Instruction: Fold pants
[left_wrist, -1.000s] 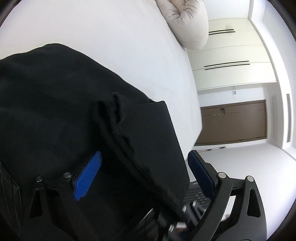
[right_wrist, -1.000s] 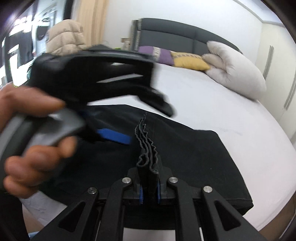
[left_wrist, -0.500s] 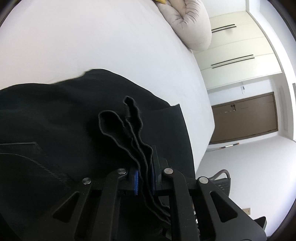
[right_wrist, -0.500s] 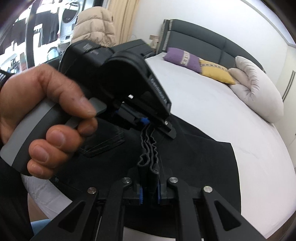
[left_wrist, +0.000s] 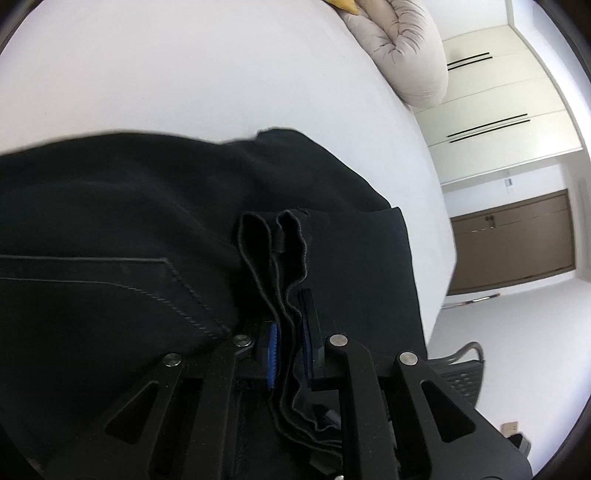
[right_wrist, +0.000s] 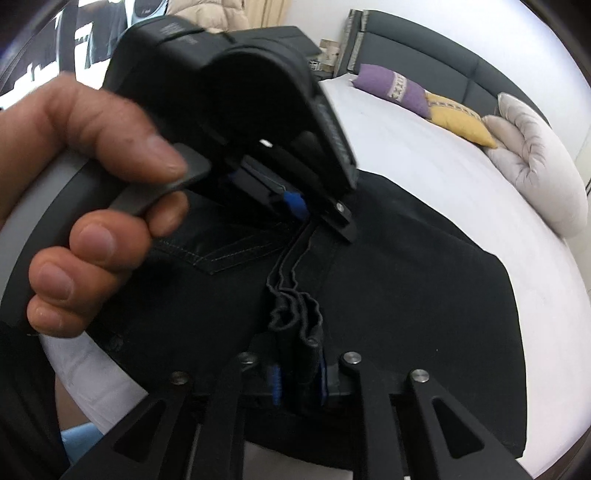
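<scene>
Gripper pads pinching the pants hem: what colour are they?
Blue pads, clearest in the right wrist view, on black pants.

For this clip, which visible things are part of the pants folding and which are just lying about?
In use: black denim pants; left claw and right claw, both opening, fabric edge between them; white bed.
Lying about: purple cushion; yellow cushion; puffy beige pillow.

White bed (right_wrist: 424, 155) — black pants (right_wrist: 406, 295), pillows (right_wrist: 535, 158)
</scene>
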